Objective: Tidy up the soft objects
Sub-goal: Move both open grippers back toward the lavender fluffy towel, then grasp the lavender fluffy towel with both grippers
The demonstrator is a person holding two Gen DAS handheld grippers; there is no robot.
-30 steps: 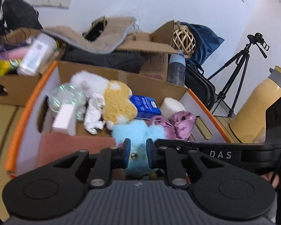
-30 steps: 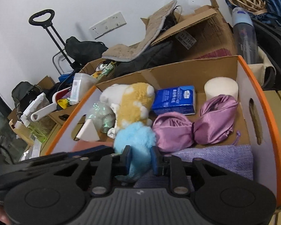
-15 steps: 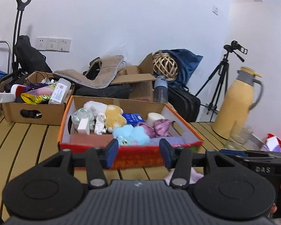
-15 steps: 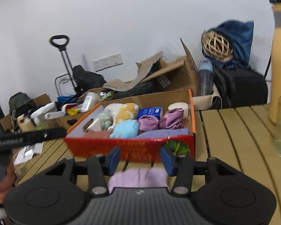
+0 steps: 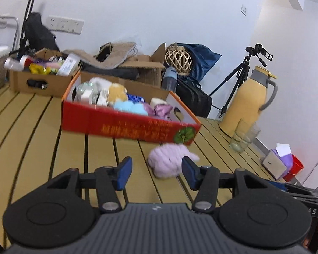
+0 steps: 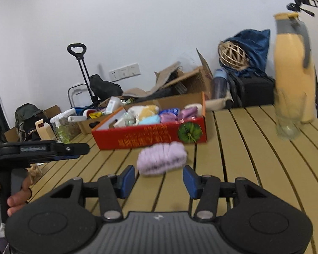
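Left gripper (image 5: 156, 172) spread, nothing between the jaws, just been opening; right gripper (image 6: 159, 178) likewise spread and bare, just been opening. Lilac yarn (image 6: 162, 158) lying on table (image 6: 254, 158), just before red box (image 6: 150, 136); apart from both grippers.

left gripper (image 5: 156, 172) jaws apart, empty, right gripper (image 6: 159, 182) likewise

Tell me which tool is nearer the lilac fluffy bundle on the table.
Left, by a little, I think. Left tool: bundle just ahead, by its right-hand finger. Right tool: bundle centred but slightly farther ahead.
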